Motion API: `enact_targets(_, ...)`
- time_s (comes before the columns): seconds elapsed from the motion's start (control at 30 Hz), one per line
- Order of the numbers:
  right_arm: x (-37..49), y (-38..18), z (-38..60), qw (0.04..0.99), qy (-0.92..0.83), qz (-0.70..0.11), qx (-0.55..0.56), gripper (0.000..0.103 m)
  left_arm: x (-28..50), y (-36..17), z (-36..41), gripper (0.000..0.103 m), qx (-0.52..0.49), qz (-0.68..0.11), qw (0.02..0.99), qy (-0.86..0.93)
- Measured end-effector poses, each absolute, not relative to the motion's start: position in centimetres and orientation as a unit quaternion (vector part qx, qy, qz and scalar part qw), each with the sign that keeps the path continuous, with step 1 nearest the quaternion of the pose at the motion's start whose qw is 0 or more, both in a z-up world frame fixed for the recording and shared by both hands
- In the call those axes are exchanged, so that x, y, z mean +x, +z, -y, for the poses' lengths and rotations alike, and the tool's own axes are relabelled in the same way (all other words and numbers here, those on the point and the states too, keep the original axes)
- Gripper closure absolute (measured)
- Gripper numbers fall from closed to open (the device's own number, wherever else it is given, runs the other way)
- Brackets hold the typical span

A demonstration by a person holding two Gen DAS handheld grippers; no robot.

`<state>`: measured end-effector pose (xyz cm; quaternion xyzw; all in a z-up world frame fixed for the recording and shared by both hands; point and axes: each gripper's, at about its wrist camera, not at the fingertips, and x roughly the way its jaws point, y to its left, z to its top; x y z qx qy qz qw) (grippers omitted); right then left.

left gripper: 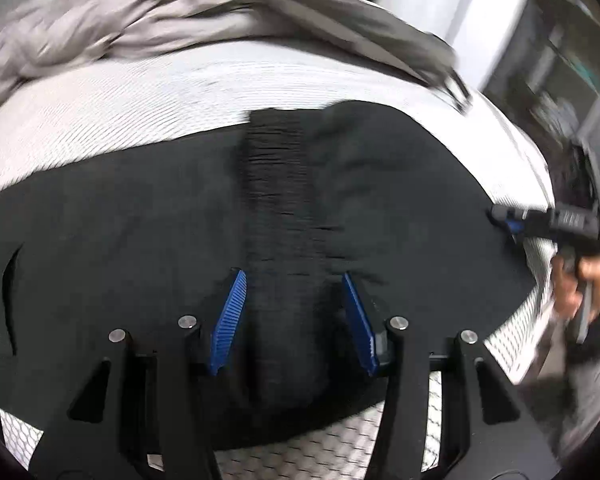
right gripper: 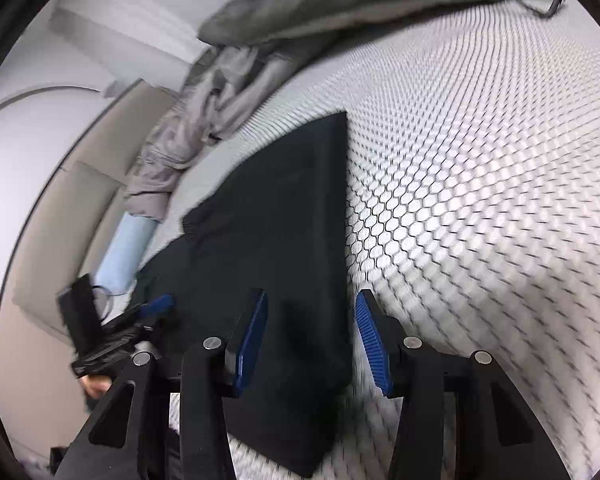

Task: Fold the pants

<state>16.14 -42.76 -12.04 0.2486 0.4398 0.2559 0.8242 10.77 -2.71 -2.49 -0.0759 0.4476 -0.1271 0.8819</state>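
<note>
Black pants [left gripper: 148,216] lie flat on a white honeycomb-patterned surface [left gripper: 100,104]. In the left wrist view the ribbed waistband [left gripper: 280,208] runs up the middle. My left gripper [left gripper: 292,276] is open just above the waistband, a blue pad on each side. The right gripper [left gripper: 504,220] shows at the pants' right edge. In the right wrist view the folded black pants [right gripper: 276,216] stretch away. My right gripper [right gripper: 312,304] is open, straddling the pants' right edge. The left gripper [right gripper: 156,306] shows at the left.
A pile of grey clothes [left gripper: 148,20] lies at the far side of the surface, also in the right wrist view [right gripper: 300,8]. A light blue garment [right gripper: 126,248] lies at the left edge. The white patterned surface [right gripper: 480,180] extends to the right.
</note>
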Motion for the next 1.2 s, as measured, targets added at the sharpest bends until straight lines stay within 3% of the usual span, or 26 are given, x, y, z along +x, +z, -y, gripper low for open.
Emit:
enact_targets(0.03, 16.6, -12.1, 42.6, 0.825, 0.250, -0.443, 0.244, 0.062, 11.0, -2.8, 2.0, 0.056, -0.088, -0.452, 0.879, -0.120)
enact_targets(0.1, 17.0, -11.6, 43.4, 0.830, 0.250, -0.442, 0.231, 0.087, 11.2, -3.2, 1.2, 0.056, -0.097, -0.456, 0.877, -0.116)
enact_targets(0.17, 16.7, -9.8, 44.1, 0.850, 0.257, -0.411, 0.205, 0.093, 10.9, -3.4, 1.2, 0.056, -0.091, -0.459, 0.876, -0.120)
enact_targets(0.23, 16.9, -8.8, 43.8, 0.862, 0.248, -0.400, 0.187, 0.093, 10.5, -3.3, 1.5, 0.056, -0.070, -0.455, 0.879, -0.123)
enact_targets(0.33, 18.3, -11.2, 42.9, 0.850, 0.203, -0.462, 0.148, 0.082, 10.1, -3.3, 2.0, 0.056, -0.050, -0.449, 0.884, -0.118)
enact_targets(0.57, 15.6, -8.7, 43.6, 0.879, 0.192, -0.412, 0.145, 0.074, 8.7, -2.3, 3.2, 0.056, -0.042, -0.442, 0.888, -0.119)
enact_targets(0.7, 13.0, -6.8, 42.4, 0.886, 0.229, -0.384, 0.120, 0.057, 8.3, -1.5, 4.3, 0.056, -0.022, -0.433, 0.892, -0.125)
enact_targets(0.83, 11.8, -6.5, 38.7, 0.880, 0.268, -0.387, 0.069, 0.057, 7.4, -0.4, 5.6, 0.056, -0.004, -0.414, 0.899, -0.141)
enact_targets(1.03, 12.3, -10.1, 33.7, 0.860, 0.245, -0.444, -0.058, 0.057, 8.3, -2.8, 6.8, 0.043, 0.055, -0.470, 0.867, -0.157)
enact_targets(1.2, 12.0, -7.9, 35.9, 0.867, 0.244, -0.435, -0.013, 0.054, 9.3, -0.8, 4.9, 0.043, 0.000, -0.446, 0.883, -0.145)
